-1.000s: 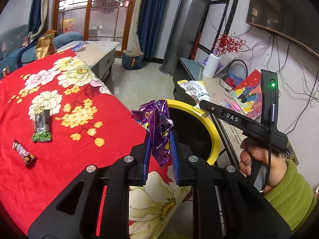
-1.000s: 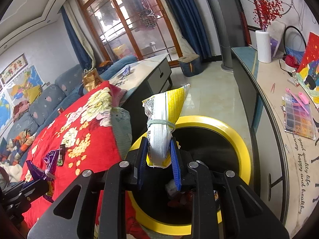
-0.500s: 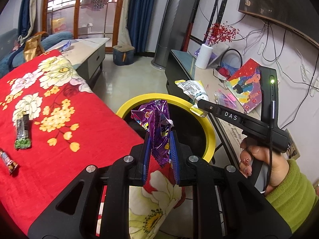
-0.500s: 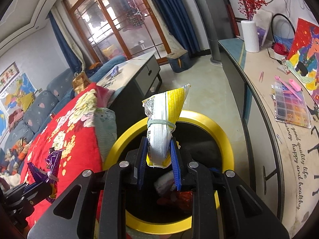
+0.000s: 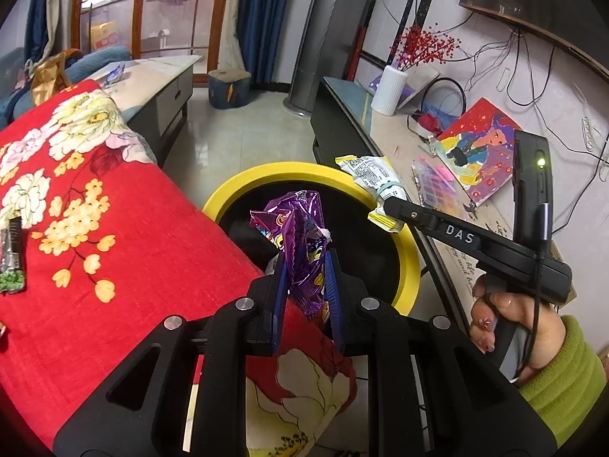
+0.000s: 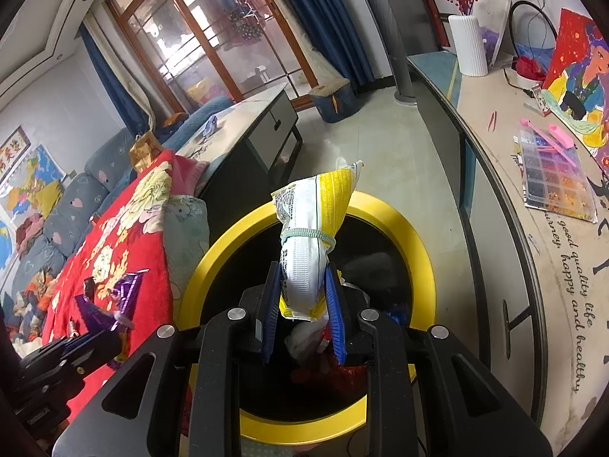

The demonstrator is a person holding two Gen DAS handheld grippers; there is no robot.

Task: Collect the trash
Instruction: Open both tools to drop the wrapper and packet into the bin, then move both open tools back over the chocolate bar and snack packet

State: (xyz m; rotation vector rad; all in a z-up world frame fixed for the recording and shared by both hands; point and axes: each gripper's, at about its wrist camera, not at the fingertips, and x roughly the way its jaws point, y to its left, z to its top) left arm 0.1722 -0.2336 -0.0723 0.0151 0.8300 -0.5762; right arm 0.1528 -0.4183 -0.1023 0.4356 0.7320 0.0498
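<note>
My left gripper point(image 5: 306, 285) is shut on a crumpled purple wrapper point(image 5: 300, 251), held at the near edge of the yellow-rimmed bin point(image 5: 243, 194). My right gripper point(image 6: 302, 304) is shut on a white and yellow snack bag point(image 6: 312, 243) tied with a band, held above the bin point(image 6: 396, 224) opening. In the left wrist view the right gripper point(image 5: 384, 205) reaches over the bin's far rim with the bag point(image 5: 375, 182). Trash lies in the bin point(image 6: 316, 346). A green wrapper point(image 5: 11, 259) lies on the red blanket.
A red floral blanket point(image 5: 114, 236) covers the surface left of the bin. A dark counter point(image 6: 533, 198) with a bead box, painting and white vase point(image 6: 468, 45) runs along the right. A grey coffee table point(image 5: 152, 83) and a blue stool point(image 5: 228, 89) stand behind.
Both grippers have moved closer over the bin, each still holding its wrapper. The bin's opening fills more of both views.
</note>
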